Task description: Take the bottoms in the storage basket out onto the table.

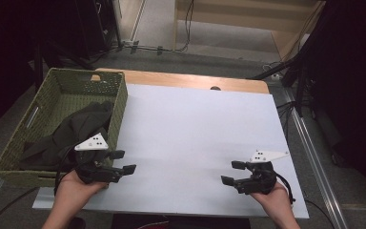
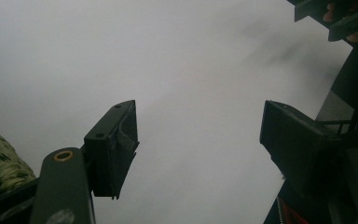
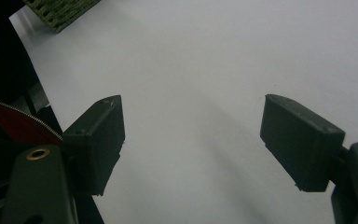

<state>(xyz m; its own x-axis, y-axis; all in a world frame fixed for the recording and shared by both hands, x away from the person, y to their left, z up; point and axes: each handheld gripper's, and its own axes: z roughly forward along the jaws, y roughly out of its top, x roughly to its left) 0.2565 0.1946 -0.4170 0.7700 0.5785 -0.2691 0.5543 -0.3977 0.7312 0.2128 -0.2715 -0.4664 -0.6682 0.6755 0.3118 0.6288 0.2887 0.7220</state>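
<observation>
A green woven basket [image 1: 119,112] stands at the table's left edge with a dark cloth [image 1: 71,131] heaped inside it. My left gripper [image 1: 124,161] hovers just right of the basket's near corner, jaws open and pointing right over the white board [image 1: 195,129], nothing between them. My right gripper [image 1: 233,172] rests low near the board's front right, jaws open and pointing left, also empty. In the left gripper view my left gripper [image 2: 198,140] faces bare white surface, with the basket [image 2: 0,161] at the left edge. In the right gripper view my right gripper [image 3: 191,140] is wide apart over the white board.
The wooden table top [image 1: 195,80] shows as a strip behind the white board. Cables [image 1: 147,47] and dark stands lie on the floor beyond the table. A metal rail [image 1: 314,157] runs along the right side. The basket's corner [image 3: 60,11] is far off in the right gripper view.
</observation>
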